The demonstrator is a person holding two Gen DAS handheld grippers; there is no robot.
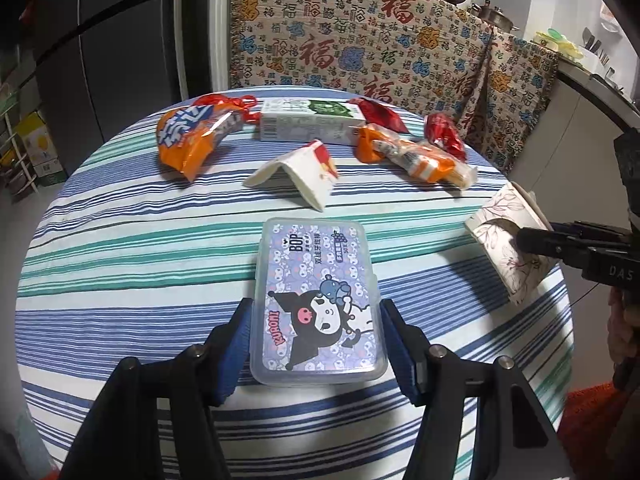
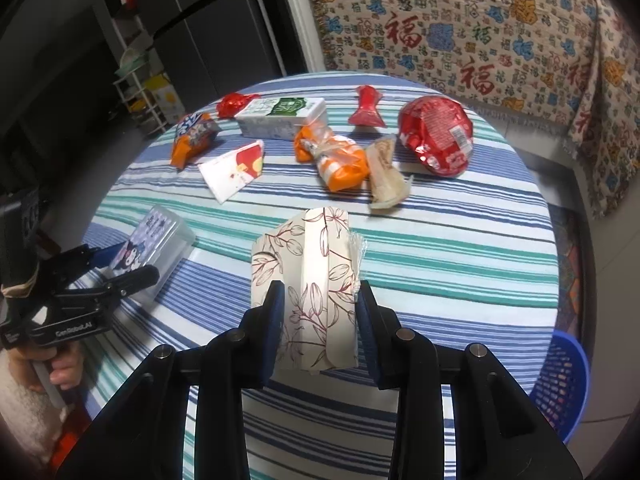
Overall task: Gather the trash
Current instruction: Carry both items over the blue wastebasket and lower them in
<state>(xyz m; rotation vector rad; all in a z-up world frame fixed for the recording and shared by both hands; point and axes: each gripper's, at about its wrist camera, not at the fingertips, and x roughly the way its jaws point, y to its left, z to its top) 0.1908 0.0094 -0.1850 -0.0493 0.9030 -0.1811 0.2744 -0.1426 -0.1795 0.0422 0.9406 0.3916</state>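
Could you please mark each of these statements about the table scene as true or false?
1. The right hand-held gripper has the floral box between its fingers. True.
2. The left hand-held gripper straddles a glass bottle. False: it straddles the clear plastic case with a cartoon label.
3. A blue basket stands beside the table. True.
4. The tablecloth is plain red. False: it is striped blue, teal and white.
5. The milk carton stands upright. False: it lies on its side.
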